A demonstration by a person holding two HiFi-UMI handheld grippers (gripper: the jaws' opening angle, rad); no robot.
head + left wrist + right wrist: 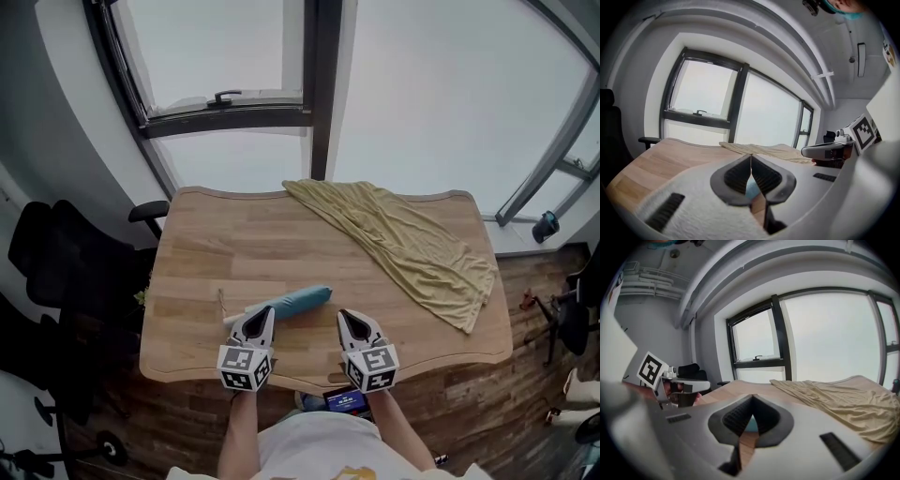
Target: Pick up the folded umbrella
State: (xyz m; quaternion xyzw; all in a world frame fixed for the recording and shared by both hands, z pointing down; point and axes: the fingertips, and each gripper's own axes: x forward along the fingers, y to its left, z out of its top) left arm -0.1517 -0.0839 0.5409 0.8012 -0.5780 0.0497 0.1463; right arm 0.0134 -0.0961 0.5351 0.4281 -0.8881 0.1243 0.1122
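Hovering over the near bench (244,244) edge: left gripper (265,317) and right gripper (349,319) both clenched, empty. Folded umbrella (289,303) lies just beyond them, left of centre. Risk: closed tips shove it rolling; its thin left end, dimly seen, may slip.

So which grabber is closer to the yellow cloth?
Right. The right gripper is near the front edge of the table, left of the lower end of the yellow cloth. The left gripper is further left still, by the blue umbrella.
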